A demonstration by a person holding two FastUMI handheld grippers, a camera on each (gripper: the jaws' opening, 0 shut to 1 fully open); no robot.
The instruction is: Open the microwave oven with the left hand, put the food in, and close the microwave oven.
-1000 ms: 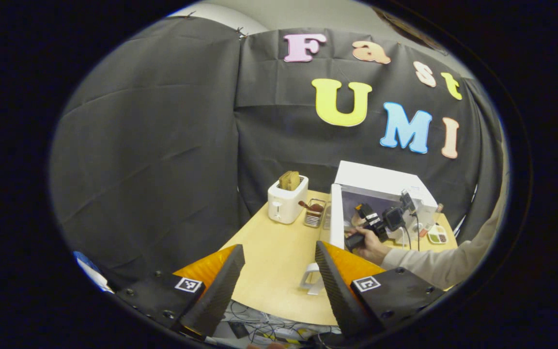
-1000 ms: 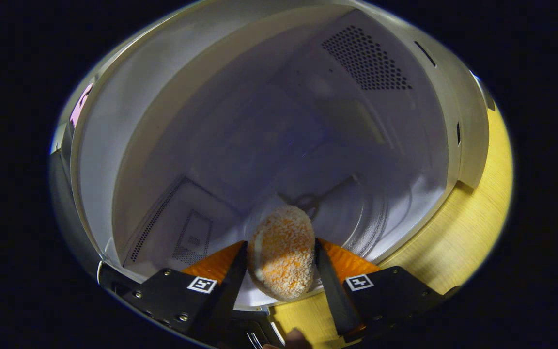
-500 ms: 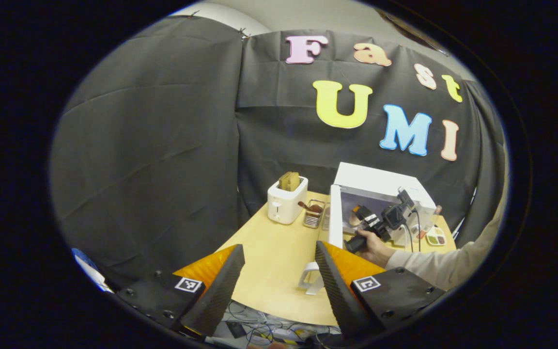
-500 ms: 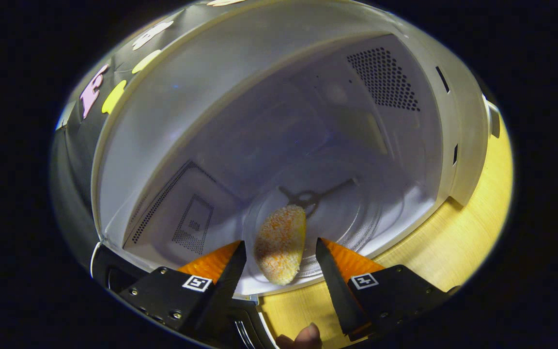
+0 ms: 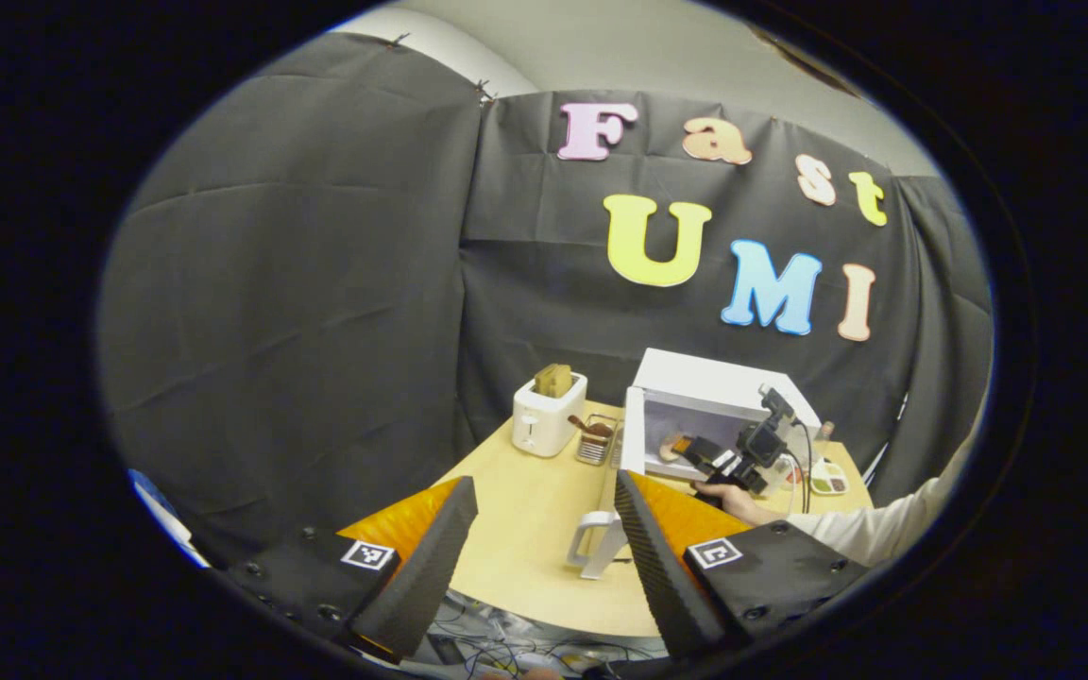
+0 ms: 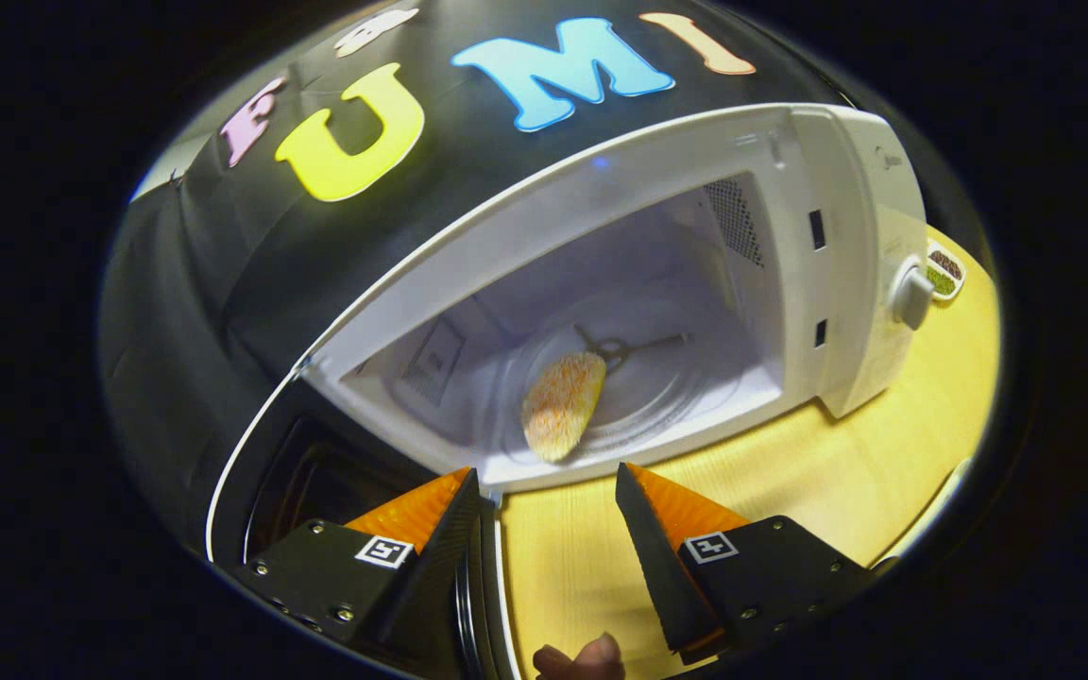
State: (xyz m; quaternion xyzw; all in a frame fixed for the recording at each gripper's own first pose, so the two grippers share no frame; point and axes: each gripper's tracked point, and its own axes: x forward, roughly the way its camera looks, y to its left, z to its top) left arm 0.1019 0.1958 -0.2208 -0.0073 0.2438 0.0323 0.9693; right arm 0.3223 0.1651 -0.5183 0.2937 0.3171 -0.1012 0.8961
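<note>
— Backed out of the oven, the right gripper [image 6: 544, 529] is now released and empty, jaws spread over the tabletop [image 6: 790, 482] at lower centre of the right gripper view.

— And the food?

— That breaded croquette [image 6: 563, 404] lies on the glass turntable [image 6: 667, 387] inside the microwave oven [image 6: 846, 246], mid-frame, near the front lip.

— The left gripper [image 5: 544, 548]?

— Also spread wide, holding nothing, well apart from the open door [image 5: 634, 436] at right of centre in its view.

— Risks?

— I'd judge a hard swing could jolt the oven, or the door could catch the right gripper lingering nearby.
</note>
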